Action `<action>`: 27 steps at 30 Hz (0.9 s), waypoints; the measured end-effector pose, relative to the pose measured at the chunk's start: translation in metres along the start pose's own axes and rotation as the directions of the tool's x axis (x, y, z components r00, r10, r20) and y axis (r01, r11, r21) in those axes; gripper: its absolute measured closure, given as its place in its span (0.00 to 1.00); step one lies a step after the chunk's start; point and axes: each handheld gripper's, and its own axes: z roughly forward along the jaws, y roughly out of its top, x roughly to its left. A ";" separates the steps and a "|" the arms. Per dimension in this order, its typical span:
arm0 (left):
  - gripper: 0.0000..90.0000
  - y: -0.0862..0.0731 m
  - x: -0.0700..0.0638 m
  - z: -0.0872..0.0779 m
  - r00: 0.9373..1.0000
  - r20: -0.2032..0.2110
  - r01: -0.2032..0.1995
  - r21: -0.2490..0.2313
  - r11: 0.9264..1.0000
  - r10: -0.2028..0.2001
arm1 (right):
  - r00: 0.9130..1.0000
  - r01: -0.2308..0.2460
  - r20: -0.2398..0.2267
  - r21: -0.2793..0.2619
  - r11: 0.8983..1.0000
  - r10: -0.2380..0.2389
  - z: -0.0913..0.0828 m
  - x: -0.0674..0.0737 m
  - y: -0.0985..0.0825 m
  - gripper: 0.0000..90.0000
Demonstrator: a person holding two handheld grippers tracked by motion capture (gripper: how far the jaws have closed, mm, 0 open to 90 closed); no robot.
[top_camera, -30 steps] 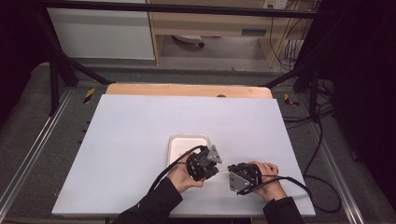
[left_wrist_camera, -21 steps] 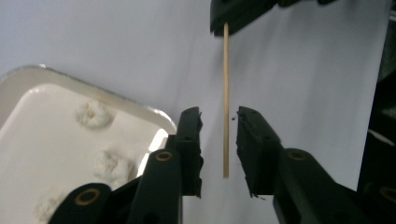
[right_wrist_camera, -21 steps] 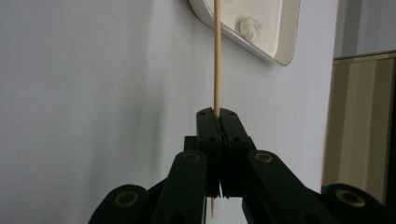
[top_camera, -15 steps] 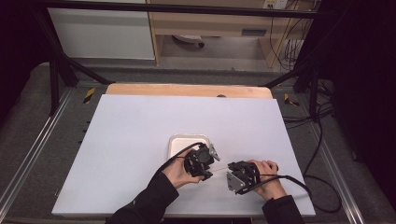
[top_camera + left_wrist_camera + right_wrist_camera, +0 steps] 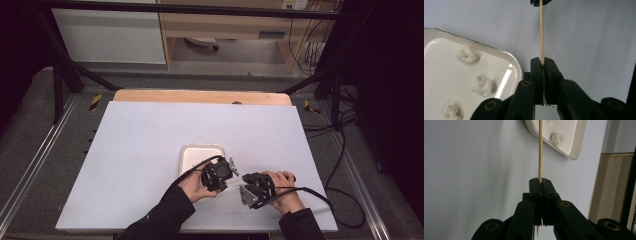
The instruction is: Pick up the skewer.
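Observation:
A thin wooden skewer (image 5: 541, 37) is held at both ends. My left gripper (image 5: 543, 61) is shut on one end; its jaws have just been closing again with the skewer between them. My right gripper (image 5: 540, 181) is shut on the other end of the skewer (image 5: 539, 150). In the high view the left gripper (image 5: 220, 175) and the right gripper (image 5: 250, 186) face each other near the table's front edge, just below a white tray (image 5: 186, 159). The tray (image 5: 516, 66) holds white fluffy pieces (image 5: 467, 55). One such piece (image 5: 557, 138) lies in the tray (image 5: 574, 152).
The white tabletop (image 5: 140, 150) spreads wide to the left and behind the tray. A wooden strip (image 5: 200, 96) runs along its far edge. Black cables (image 5: 320, 192) trail from the right gripper toward the table's right edge.

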 end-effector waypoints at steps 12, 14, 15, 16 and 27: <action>0.99 0.000 -0.004 0.001 1.000 -0.025 -0.008 0.007 1.000 0.008 | 1.000 -0.004 0.000 -0.005 1.000 0.004 -0.001 0.001 0.000 0.99; 0.99 -0.001 -0.004 0.001 1.000 -0.026 -0.009 -0.003 1.000 0.009 | 1.000 0.001 0.003 -0.011 1.000 -0.001 -0.001 -0.001 0.000 0.99; 0.99 -0.001 -0.003 0.000 1.000 -0.028 -0.007 -0.006 1.000 0.007 | 1.000 0.000 0.005 -0.010 1.000 0.000 -0.001 -0.001 0.000 0.98; 0.99 -0.002 -0.004 -0.001 1.000 -0.030 -0.005 -0.010 1.000 0.005 | 1.000 -0.011 0.008 -0.016 1.000 0.011 -0.001 -0.001 0.000 0.98; 0.99 -0.031 0.010 -0.019 0.995 -0.078 0.052 -0.070 0.996 -0.058 | 0.946 -0.319 0.029 -0.084 0.944 0.323 -0.010 -0.009 -0.016 0.51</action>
